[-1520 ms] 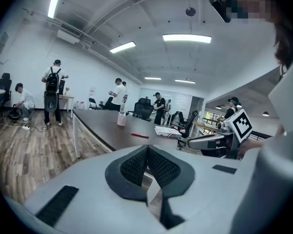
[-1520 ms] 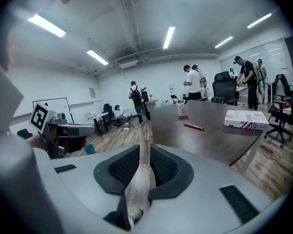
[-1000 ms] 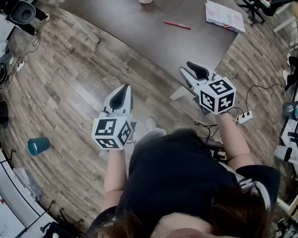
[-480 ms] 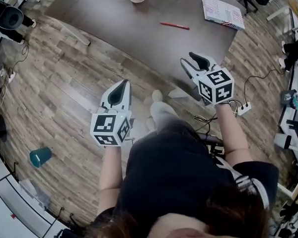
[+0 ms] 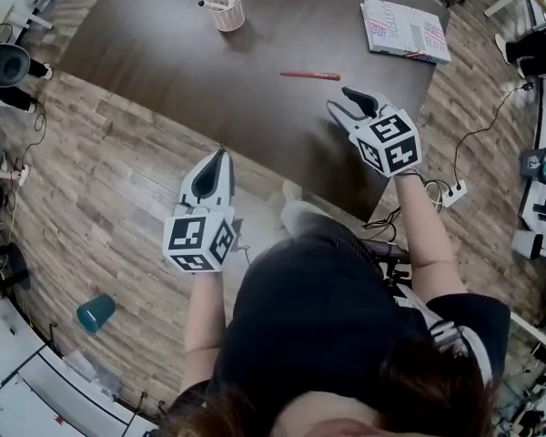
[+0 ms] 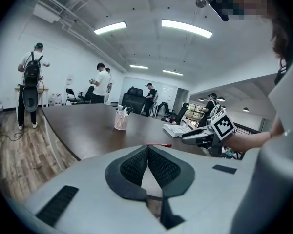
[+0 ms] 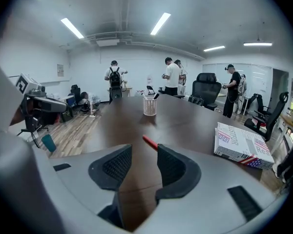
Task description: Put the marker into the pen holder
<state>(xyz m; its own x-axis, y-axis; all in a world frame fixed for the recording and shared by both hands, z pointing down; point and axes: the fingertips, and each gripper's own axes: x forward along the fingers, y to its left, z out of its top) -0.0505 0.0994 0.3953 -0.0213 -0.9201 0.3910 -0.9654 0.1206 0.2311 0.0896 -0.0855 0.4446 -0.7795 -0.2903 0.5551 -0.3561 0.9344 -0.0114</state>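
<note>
Head view, upper middle: spot the red marker (image 5: 309, 76) flat on the desk (image 5: 155, 48), long side running left to right, just above the right gripper (image 5: 338, 99). Just opened wide there, nothing between the fingers. Lower left, farther off: left gripper (image 5: 221, 153), fingers pinched shut. Up top: pen holder (image 5: 226, 13).

Desk (image 5: 164, 53): ahead of me, its near edge running slantwise, its near right corner closest to me.
Pen holder (image 5: 226, 15): I see it upright on the desk, well in from the near edge and toward the left, with a few pens standing in it.
Marker (image 5: 309, 76): flat on the desk, right of the pen holder and well apart from it, nearer the near right corner.
Book (image 5: 405, 30): flat on the desk by the right edge, behind and right of the marker, not touching it.
Cup (image 5: 96, 312): on the floor (image 5: 100, 189) to my left, well apart from the desk.
Power strip (image 5: 453, 190): on the floor, just right of the desk's near right corner.
</note>
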